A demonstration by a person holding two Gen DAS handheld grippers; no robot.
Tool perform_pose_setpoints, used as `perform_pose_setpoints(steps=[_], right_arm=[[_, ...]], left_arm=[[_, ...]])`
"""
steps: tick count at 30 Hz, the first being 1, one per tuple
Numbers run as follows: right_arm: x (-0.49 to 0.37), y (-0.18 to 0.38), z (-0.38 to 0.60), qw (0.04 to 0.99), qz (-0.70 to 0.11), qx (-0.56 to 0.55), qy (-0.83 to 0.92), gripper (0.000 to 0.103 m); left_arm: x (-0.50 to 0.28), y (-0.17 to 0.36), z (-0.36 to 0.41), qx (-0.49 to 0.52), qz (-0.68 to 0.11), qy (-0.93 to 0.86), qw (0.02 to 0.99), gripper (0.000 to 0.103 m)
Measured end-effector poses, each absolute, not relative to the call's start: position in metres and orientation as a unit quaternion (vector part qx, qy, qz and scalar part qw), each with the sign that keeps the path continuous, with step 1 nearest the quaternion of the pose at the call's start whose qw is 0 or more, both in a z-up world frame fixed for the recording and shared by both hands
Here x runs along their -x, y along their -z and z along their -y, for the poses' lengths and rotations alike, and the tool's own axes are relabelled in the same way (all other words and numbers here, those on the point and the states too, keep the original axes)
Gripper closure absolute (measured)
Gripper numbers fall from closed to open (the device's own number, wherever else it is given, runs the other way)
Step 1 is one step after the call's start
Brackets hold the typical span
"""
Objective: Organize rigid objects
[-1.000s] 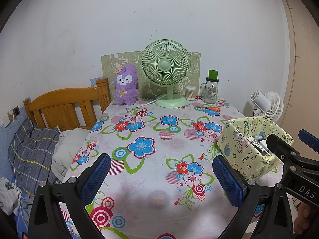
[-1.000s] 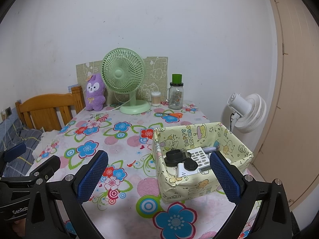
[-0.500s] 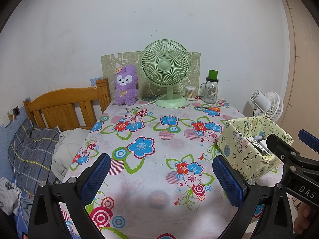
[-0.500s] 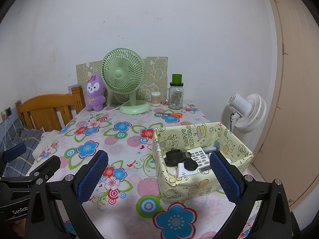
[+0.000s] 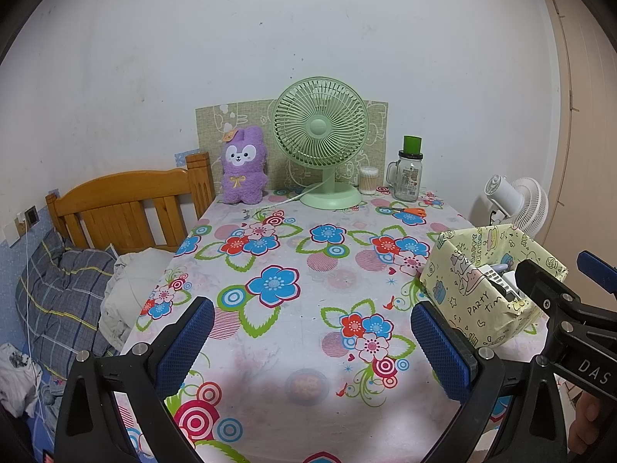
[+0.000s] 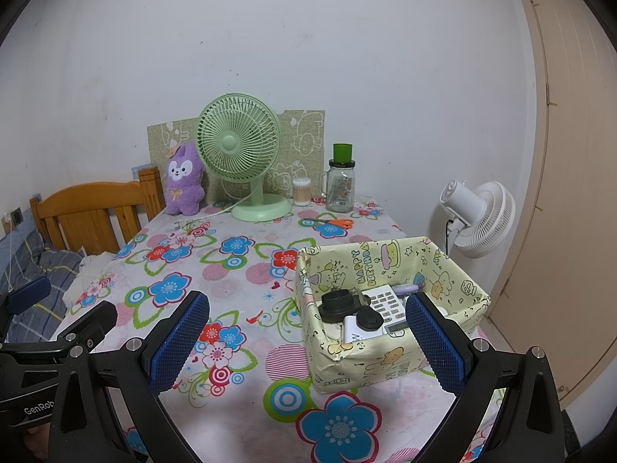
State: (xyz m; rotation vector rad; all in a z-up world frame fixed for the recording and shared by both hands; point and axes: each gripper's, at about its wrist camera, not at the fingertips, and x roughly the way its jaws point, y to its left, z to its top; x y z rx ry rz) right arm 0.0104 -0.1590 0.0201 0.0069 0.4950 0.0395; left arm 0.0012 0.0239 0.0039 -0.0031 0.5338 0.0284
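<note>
A: Why do we hold both grippers as shown?

B: We hold the left gripper [image 5: 308, 341] and the right gripper [image 6: 306, 341] spread wide and empty, low over the near edge of the worktop [image 5: 308, 270]. Neither touches anything. We judge this a pause between steps, either before a reach or once the sorting is finished.

A: Where are the rigid objects?

B: They lie gathered in the paper-wrapped box [image 6: 385, 362], just ahead and to the right of the right gripper, its near right corner behind that gripper's right finger. Inside we see a black round part [image 6: 338, 303], a black cap [image 6: 369, 320] and a white calculator [image 6: 387, 305], packed touching one another. We read the box as the collection point, which explains the bare cloth directly ahead of both grippers.

A: What remains outside it?

B: Far ahead of the grippers stand a green fan [image 6: 241, 154], a purple plush toy [image 6: 184, 181], a glass jar [image 6: 340, 185] and a tub of cotton swabs [image 6: 301, 191]; orange scissors [image 6: 335, 223] lie flat nearer us. Whether the scissors belong to the task, we cannot tell.

A: What is hard to make out?

B: A pale lilac item behind the calculator and a white piece under the cap are partly covered. In the left view the right gripper's frame hides most of the box's contents.
</note>
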Motion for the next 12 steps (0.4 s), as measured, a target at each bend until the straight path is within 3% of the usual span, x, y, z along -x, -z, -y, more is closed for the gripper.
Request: perform_pose_setpoints(steps=[12], right_arm=[[-0.0104,-0.0197,0.1587,0.969,-0.245,-0.003,-0.02,0.0]], left_arm=[[-0.0008,-0.0029,-0.0237,0.001,-0.264,-0.014,0.964,0.0]])
